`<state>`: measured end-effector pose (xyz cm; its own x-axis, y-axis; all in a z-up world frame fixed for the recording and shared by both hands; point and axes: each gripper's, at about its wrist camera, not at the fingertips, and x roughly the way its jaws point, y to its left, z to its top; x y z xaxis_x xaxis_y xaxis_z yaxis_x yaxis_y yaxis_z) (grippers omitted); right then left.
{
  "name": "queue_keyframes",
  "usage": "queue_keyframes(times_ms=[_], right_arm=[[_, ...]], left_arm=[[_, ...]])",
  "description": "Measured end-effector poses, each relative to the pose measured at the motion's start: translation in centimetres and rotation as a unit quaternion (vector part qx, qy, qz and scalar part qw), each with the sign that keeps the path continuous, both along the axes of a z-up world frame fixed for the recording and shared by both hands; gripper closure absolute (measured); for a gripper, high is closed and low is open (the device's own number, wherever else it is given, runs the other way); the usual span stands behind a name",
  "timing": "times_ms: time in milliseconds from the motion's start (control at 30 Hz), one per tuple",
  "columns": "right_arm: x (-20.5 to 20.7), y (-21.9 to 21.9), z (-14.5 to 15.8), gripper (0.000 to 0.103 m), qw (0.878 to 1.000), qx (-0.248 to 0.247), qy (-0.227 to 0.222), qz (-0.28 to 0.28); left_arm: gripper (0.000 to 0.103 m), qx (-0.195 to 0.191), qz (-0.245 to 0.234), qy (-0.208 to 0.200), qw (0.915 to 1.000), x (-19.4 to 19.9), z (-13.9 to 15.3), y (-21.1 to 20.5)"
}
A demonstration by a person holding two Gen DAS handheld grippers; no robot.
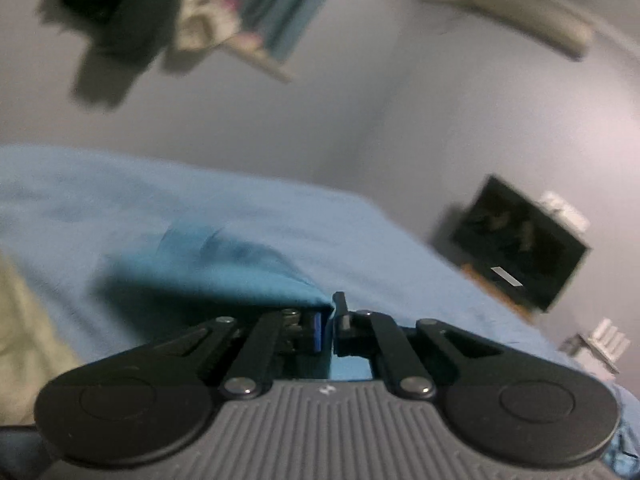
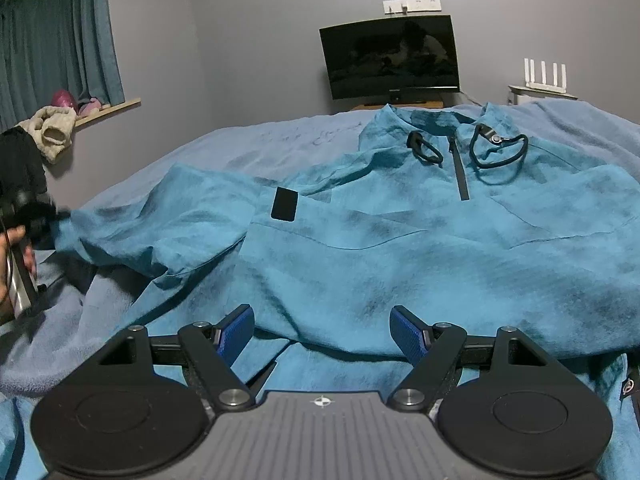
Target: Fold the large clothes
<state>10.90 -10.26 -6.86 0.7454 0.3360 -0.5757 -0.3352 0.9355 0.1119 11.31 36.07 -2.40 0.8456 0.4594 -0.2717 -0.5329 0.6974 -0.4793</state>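
Partly blurred: left tongs (image 1: 333, 320) pinch sleeve (image 1: 224, 268) | jacket (image 2: 400, 248) cut off at right | right tongs (image 2: 322, 334) wide above hem, bed (image 2: 248, 140) bare beyond

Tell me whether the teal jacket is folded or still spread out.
Mostly spread: the teal jacket lies front-up across the bed, body flat, no fold made. The left gripper is shut on its sleeve end.
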Motion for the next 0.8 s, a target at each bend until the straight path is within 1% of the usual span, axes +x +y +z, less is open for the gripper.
queue_keyframes(times_ms=[100,167,200,267,333,400,433,467,500,533,567,633,667,700,767,800], right_arm=[[-0.1,0.1,-0.1,0.026,1.0,-0.004,-0.002,0.003],[-0.1,0.1,-0.3,0.026,1.0,-0.006,-0.001,0.005],[-0.2,0.1,-0.3,0.026,1.0,-0.007,0.0,0.006],[-0.2,0.1,-0.5,0.026,1.0,-0.008,0.002,0.007],[-0.2,0.2,-0.5,0.026,1.0,-0.008,0.002,0.008],[-0.2,0.1,-0.5,0.026,1.0,-0.008,0.002,0.009],[-0.2,0.2,-0.6,0.026,1.0,-0.009,0.002,0.01],[-0.2,0.2,-0.6,0.026,1.0,-0.01,0.002,0.011],[-0.2,0.2,-0.6,0.026,1.0,-0.01,0.002,0.012],[-0.2,0.3,-0.7,0.026,1.0,-0.011,0.002,0.013],[-0.2,0.3,-0.7,0.026,1.0,-0.012,0.001,0.013],[-0.2,0.3,-0.7,0.026,1.0,-0.012,0.001,0.014],[-0.2,0.2,-0.7,0.026,1.0,-0.011,0.002,0.014],[-0.2,0.2,-0.8,0.026,1.0,-0.011,0.003,0.014],[-0.1,0.1,-0.9,0.026,1.0,-0.008,0.006,0.01],[0.0,0.0,-1.0,0.026,1.0,-0.006,0.009,0.007]], left_arm=[[0.103,0.033,-0.049,-0.031,0.9978,0.7,2.2,-2.7],[0.103,0.055,-0.088,-0.048,0.9935,1.3,3.5,-5.0],[0.103,0.069,-0.108,-0.057,0.9901,1.6,4.3,-6.4],[0.103,0.093,-0.153,-0.078,0.9808,1.8,5.7,-9.2],[0.103,0.129,-0.204,-0.097,0.9656,1.9,7.1,-12.5],[0.103,0.158,-0.253,-0.114,0.9479,1.8,7.9,-15.6],[0.103,0.17,-0.285,-0.122,0.9353,1.6,8.2,-17.5],[0.103,0.18,-0.31,-0.13,0.9244,1.5,8.2,-19.0],[0.103,0.19,-0.343,-0.134,0.9101,1.4,8.2,-20.7],[0.103,0.196,-0.372,-0.135,0.8972,1.3,8.0,-22.2],[0.103,0.199,-0.396,-0.133,0.8864,1.3,7.7,-23.6],[0.103,0.202,-0.44,-0.111,0.8679,1.7,6.8,-26.0],[0.103,0.195,-0.462,-0.092,0.8603,2.2,6.0,-27.0],[0.103,0.185,-0.479,-0.073,0.8548,2.7,5.1,-27.8],[0.101,0.16,-0.504,-0.024,0.8484,4.1,3.0,-29.0],[0.092,0.147,-0.516,0.006,0.844,4.8,1.9,-29.4]])
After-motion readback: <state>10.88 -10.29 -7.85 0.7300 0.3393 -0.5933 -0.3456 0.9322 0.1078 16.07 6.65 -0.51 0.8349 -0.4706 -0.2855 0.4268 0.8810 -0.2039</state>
